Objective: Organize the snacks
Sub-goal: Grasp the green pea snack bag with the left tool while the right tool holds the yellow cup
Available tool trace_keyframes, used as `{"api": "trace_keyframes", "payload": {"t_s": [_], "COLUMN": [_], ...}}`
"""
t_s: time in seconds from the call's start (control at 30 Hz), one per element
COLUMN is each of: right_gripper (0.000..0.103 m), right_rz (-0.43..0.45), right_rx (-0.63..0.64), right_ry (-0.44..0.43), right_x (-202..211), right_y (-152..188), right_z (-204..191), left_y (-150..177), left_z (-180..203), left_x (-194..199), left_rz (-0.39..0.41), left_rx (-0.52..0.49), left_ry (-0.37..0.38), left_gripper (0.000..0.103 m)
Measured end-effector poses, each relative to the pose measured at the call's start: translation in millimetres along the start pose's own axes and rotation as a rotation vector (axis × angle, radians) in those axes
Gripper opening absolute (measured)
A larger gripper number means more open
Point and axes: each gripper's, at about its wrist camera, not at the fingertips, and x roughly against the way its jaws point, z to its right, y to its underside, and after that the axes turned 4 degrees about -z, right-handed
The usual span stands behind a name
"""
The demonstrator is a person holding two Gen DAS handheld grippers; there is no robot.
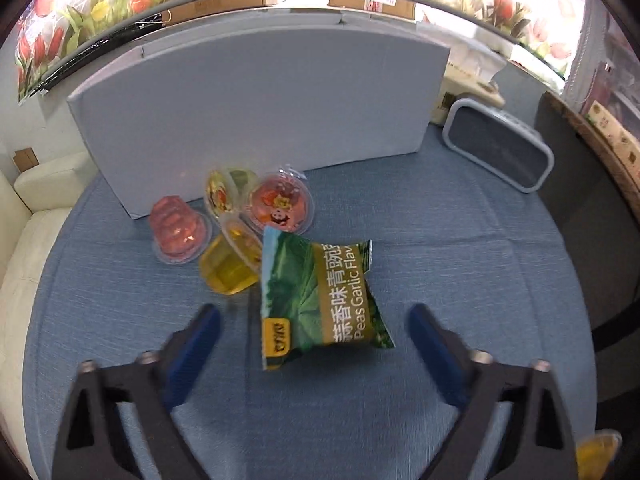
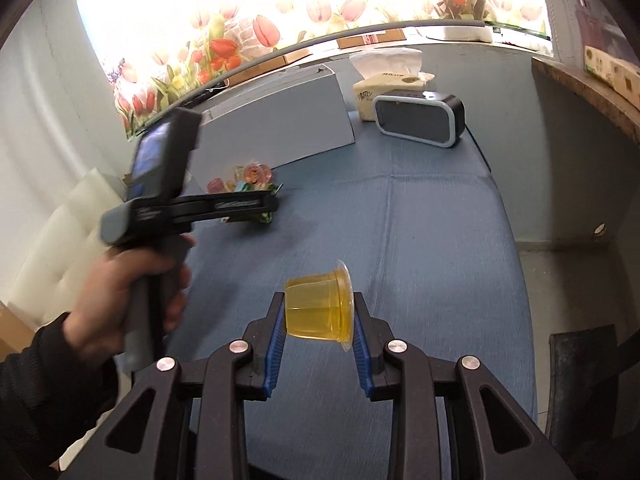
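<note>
A green garlic-pea snack bag (image 1: 320,296) lies on the blue cloth, between the tips of my open left gripper (image 1: 314,334), which does not touch it. Behind the bag sits a cluster of jelly cups: a pink one (image 1: 178,234), a yellow one (image 1: 230,266), a red-lidded one (image 1: 282,204) and another on its side (image 1: 220,196). My right gripper (image 2: 320,316) is shut on a yellow jelly cup (image 2: 318,306), held on its side above the cloth. The left gripper (image 2: 256,206) also shows in the right wrist view, over the cluster (image 2: 240,180).
A grey-blue box (image 1: 256,120) stands behind the snacks. A dark speaker (image 1: 500,148) and a tissue pack (image 2: 384,88) sit at the back right. A white cushion (image 1: 24,240) lies off the left edge. A wooden shelf (image 2: 592,88) is at the right.
</note>
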Motion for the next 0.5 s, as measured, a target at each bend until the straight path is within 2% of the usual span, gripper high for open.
{"api": "trace_keyframes", "payload": {"t_s": [0.07,0.1,0.2,0.3,0.33,0.37,0.5], "right_gripper": [0.033,0.033,0.033,0.033,0.033,0.033,0.033], "right_rz": [0.004,0.006,0.019,0.020,0.023,0.025,0.030], "right_rx": [0.007,0.004,0.025,0.025,0.025,0.026,0.041], "right_ry": [0.000,-0.013,-0.014,-0.028,-0.034,-0.035,-0.050], "right_x": [2,3,5,5,5,5,4], "right_y": [1,1,0,-1,-1,-1,-4], "right_z": [-2,-3,-9,-11,-12,-14,-21], "left_y": [-2,-2,-1,2,4,6,17], "left_z": [0,2,-2,-16,-20,-23,-35], "left_x": [-9,-9,-8,-1,5,11,41], "left_rz": [-0.030,-0.014,-0.011,-0.018,-0.011,-0.004,0.035], "left_rx": [0.024,0.009,0.007,0.034,0.030,0.025,-0.014], "left_ry": [0.006,-0.016,0.024,0.096,0.106,0.121,0.151], "left_gripper": [0.066,0.057,0.052,0.049,0.048,0.041,0.038]}}
